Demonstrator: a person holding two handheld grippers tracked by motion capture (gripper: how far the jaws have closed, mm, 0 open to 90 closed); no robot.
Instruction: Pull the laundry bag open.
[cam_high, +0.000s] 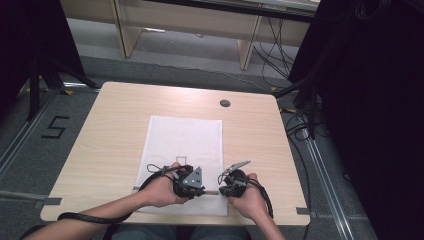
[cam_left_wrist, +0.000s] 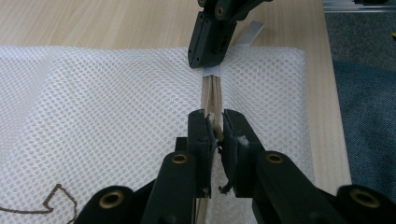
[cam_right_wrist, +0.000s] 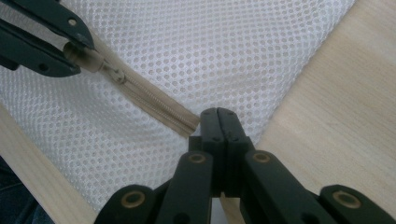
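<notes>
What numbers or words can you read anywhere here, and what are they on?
"5": one big dark number marked on the grey floor, left of the wooden table.
The white mesh bag carries a thin brown outline drawing, not letters. There are no other words or labels to read.

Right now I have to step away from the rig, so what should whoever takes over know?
Left gripper: jaws shut on the beige zipper's pull tab.
Right gripper: jaws shut on the end of the beige zipper at the edge of the white mesh laundry bag.
The bag lies flat on the light wooden table.
Done: both grips set.
Left: run the slider along; how far it should go I cannot tell.
</notes>
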